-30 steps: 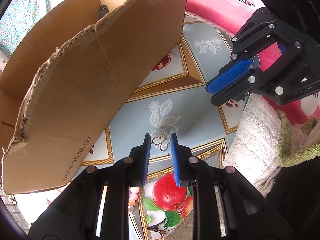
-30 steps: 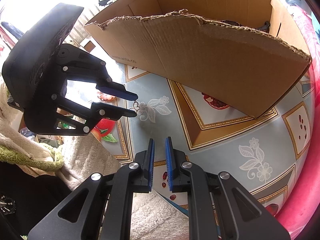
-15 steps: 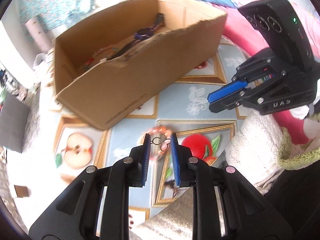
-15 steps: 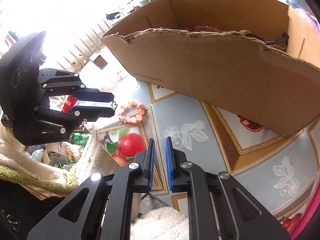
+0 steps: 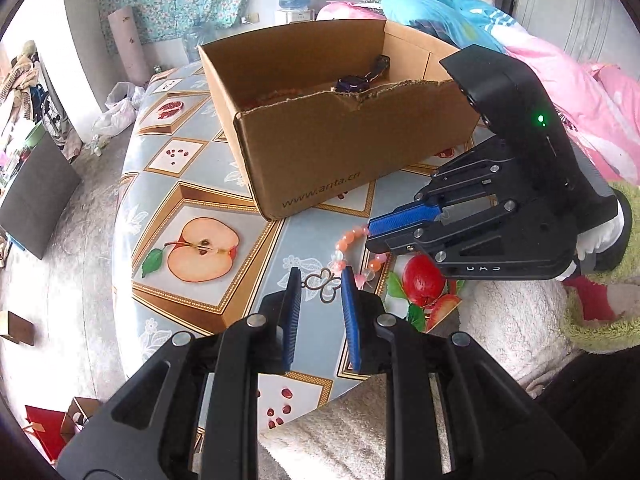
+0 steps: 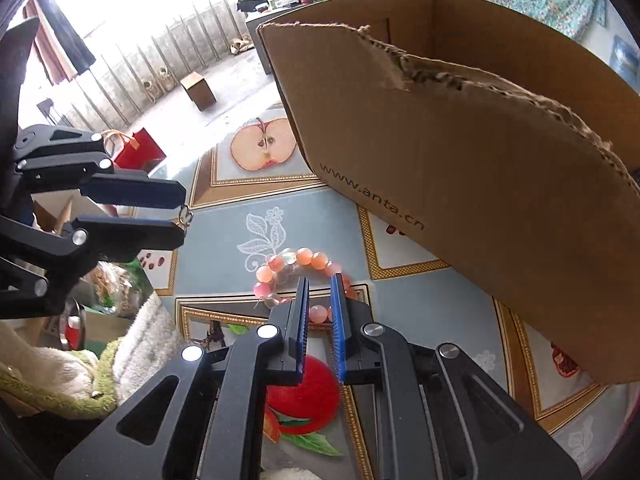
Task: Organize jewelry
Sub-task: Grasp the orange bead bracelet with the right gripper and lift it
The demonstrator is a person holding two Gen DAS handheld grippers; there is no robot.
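Left wrist view: some jewelry boxed, two pieces still out

Left wrist view: the left gripper [image 5: 320,284] pinches a small gold charm [image 5: 323,285]; the cardboard box [image 5: 340,152] already holds a dark watch [image 5: 352,83].

Right wrist view: the right gripper [image 6: 319,292], nearly closed and seemingly empty, hovers over the pink bead bracelet [image 6: 296,264] lying on the surface [image 6: 224,236] beside the box.

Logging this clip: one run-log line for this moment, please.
left gripper: shut on gold butterfly charm | right gripper: shut, empty, over pink bead bracelet | cardboard box: beside
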